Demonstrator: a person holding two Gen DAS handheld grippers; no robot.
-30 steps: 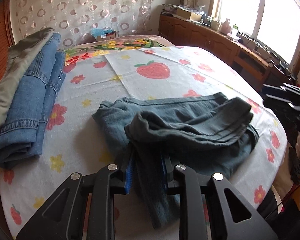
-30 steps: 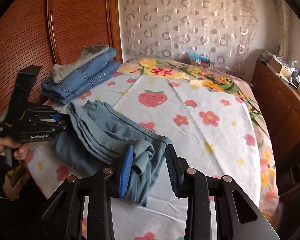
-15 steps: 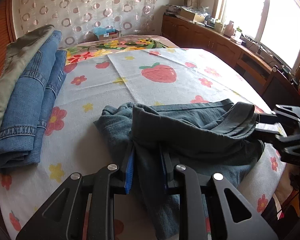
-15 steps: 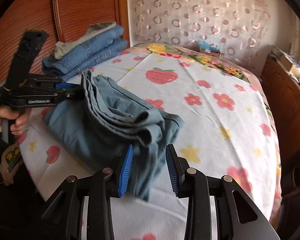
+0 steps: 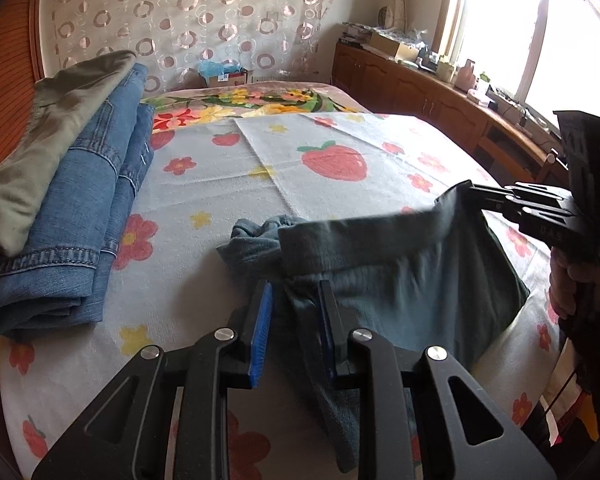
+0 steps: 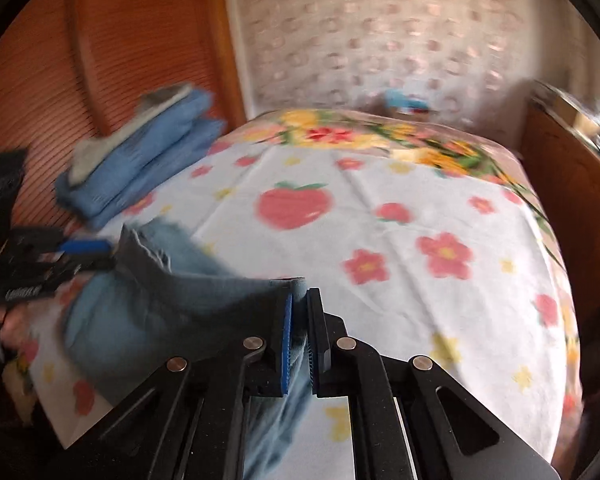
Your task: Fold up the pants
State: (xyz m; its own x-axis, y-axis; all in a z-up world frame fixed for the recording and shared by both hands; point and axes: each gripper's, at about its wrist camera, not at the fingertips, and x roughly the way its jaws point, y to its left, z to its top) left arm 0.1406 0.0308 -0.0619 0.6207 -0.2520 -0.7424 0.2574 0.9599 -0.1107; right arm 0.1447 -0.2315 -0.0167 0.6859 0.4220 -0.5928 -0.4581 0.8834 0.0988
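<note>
Grey-blue pants [image 5: 396, 280] are held up off the flowered bed sheet [image 5: 228, 184], stretched between my two grippers. My left gripper [image 5: 294, 300] is shut on one corner of the pants, and fabric hangs down between its blue pads. My right gripper [image 6: 298, 312] is shut on the other corner of the pants [image 6: 172, 304]; it also shows at the right of the left wrist view [image 5: 460, 190]. The right wrist view is blurred by motion.
A stack of folded blue jeans [image 5: 88, 208] with an olive garment [image 5: 40, 140] on top lies at the left of the bed by the wooden headboard [image 6: 80, 80]. A wooden cabinet [image 5: 440, 96] runs under the window at the right.
My right gripper has shut on the pants' edge. Both grippers have lifted the pants off the sheet and pulled the top edge taut between them.
</note>
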